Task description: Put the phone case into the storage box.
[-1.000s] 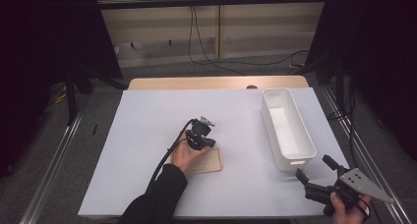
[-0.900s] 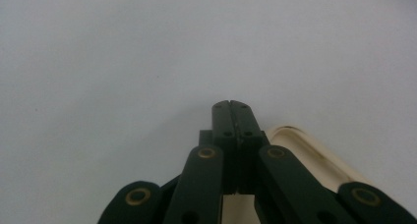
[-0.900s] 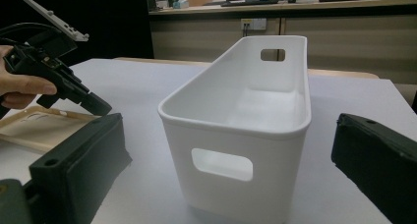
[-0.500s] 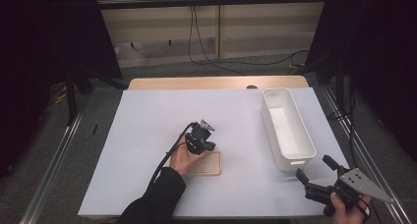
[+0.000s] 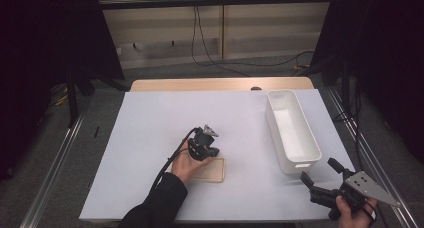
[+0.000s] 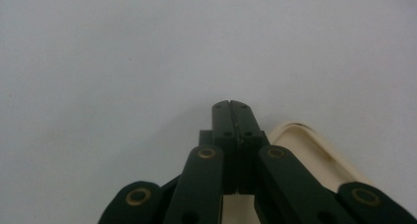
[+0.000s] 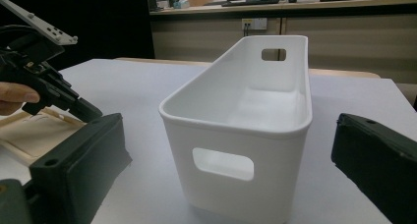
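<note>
Jaws of the left gripper (image 5: 208, 138) were pressed flat together with nothing between them, pointing down at the white table (image 5: 150, 138). Seen from the left gripper view, the closed tips (image 6: 230, 106) hung over bare table, and the rounded corner of a tray (image 6: 314, 150), cream in colour, lay just behind and to the right of them. From the high view the left hand (image 5: 186, 162) rested over the tray (image 5: 212, 170), a flat rectangular piece lying on the table near its front edge, left of centre; the gripper body stood over the tray's far left corner. Whether the tips touched the table I could not tell.

The right gripper (image 5: 320, 175) was held at the table's front right corner, its jaws spread wide apart and empty. In the right gripper view its two black jaws stood at either side of the frame, with a white bin (image 7: 246, 130) between and beyond them, not touched. That bin (image 5: 292, 130) stood upright on the right part of the table, long side running away from the person, empty inside, with a handle cutout in each end wall. The right gripper view also caught the left gripper (image 7: 91, 113) off to the left, angled down beside the tray (image 7: 29, 133), with a fingertip (image 7: 17, 94) on its body. The tray and bin were well apart.
</note>
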